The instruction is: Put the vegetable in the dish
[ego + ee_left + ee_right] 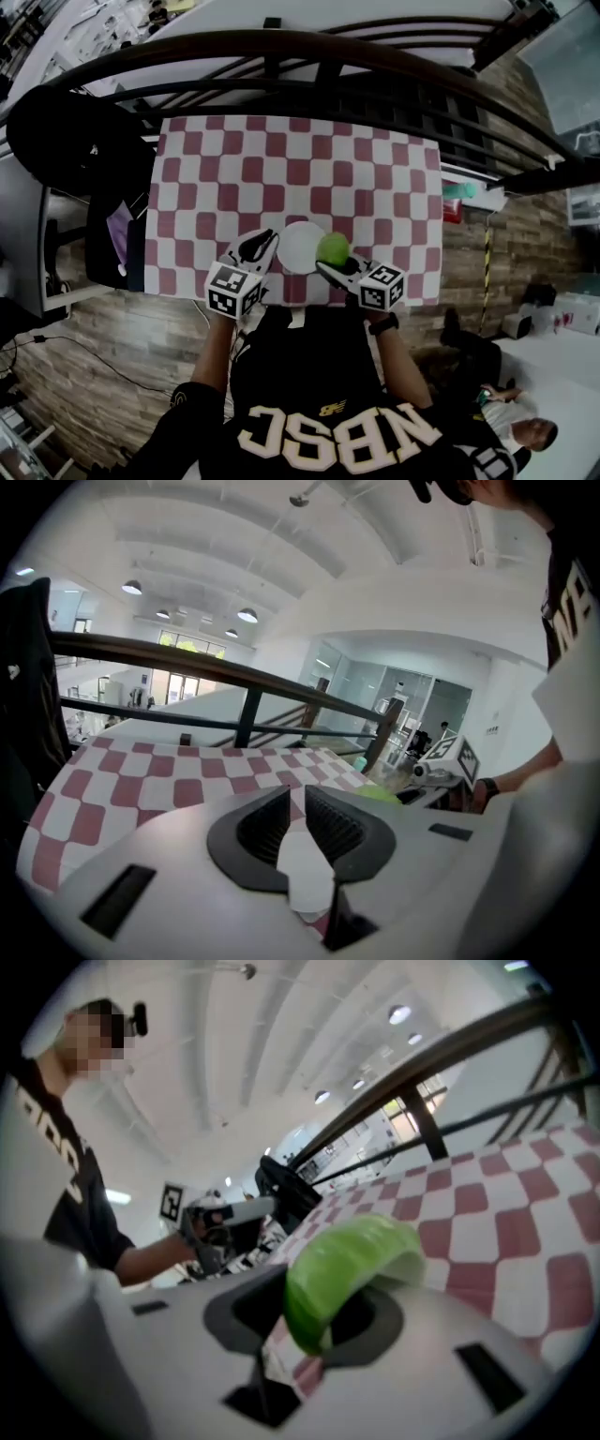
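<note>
The carrying step is coming to its end. The right tongs are pinching a green leafy vegetable, and in the head view, low in the middle of the frame, that vegetable is overlapping the right edge of the white dish. In the right gripper view the vegetable is bulging up and out of the right tongs, with a pale end pointing toward the right of the frame.

The left tongs are meeting the dish at its left edge. In the left gripper view the left tongs are standing nearly together, with the white of the dish filling the narrow gap, so they seem to be nipping the rim to steady it.

The next move is probably a small one. It is calling for the vegetable to be brought a little further in over the middle of the dish and lowered. The right tongs would then be spreading, with the left ones holding the rim so the light dish is not sliding on the checkered bench.

Several things are hard to make out:
- No view is showing whether the vegetable is already touching the dish or hanging just above it.
- The kind of vegetable is not showing beyond green, curved and leafy.
- The dish's depth and its near rim are lying hidden behind the tongs.
- The lower half of the head view is being taken up by the person's dark shirt.
</note>
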A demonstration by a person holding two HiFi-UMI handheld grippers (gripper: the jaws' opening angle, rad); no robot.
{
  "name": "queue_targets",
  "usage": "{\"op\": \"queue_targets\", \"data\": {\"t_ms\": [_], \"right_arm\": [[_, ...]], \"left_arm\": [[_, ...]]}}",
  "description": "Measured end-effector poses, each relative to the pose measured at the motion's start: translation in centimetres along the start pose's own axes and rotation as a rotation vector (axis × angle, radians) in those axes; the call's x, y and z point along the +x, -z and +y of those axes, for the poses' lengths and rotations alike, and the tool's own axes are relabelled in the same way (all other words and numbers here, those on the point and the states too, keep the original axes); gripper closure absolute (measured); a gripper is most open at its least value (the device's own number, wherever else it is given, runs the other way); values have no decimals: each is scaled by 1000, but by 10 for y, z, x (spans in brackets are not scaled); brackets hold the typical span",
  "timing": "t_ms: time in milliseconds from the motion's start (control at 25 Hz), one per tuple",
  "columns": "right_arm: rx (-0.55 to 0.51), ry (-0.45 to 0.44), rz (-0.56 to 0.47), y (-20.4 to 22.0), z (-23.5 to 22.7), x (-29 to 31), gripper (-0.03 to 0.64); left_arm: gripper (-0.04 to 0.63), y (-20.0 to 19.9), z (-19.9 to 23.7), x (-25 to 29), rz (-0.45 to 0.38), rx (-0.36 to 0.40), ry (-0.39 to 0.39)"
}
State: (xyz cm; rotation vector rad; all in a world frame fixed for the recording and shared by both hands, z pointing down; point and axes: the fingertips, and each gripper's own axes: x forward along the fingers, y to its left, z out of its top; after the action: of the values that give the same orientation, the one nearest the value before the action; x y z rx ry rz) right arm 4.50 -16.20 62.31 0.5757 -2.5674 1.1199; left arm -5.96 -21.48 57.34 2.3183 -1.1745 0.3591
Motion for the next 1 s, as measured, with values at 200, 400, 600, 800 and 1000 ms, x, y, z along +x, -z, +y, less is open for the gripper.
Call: {"op": "queue_targets", "data": {"t_ms": [200, 400, 600, 800, 1000], "right_arm": [[207, -230, -78, 3, -12, 7, 499], [369, -568, -241, -18, 1, -4, 499], [367, -832, -253, -32, 27, -8, 499], [374, -966, -277, -38, 43, -8, 499], [320, -995, -236, -28, 52, -4, 499]], "left_arm": [[329, 37, -11, 25, 128, 219, 138], [154, 42, -54, 32, 157, 377, 440], [38, 48, -80, 41, 225, 463, 613], [40, 59, -92, 48, 210, 626, 672], [77, 67, -102, 45, 218, 636, 733]]}}
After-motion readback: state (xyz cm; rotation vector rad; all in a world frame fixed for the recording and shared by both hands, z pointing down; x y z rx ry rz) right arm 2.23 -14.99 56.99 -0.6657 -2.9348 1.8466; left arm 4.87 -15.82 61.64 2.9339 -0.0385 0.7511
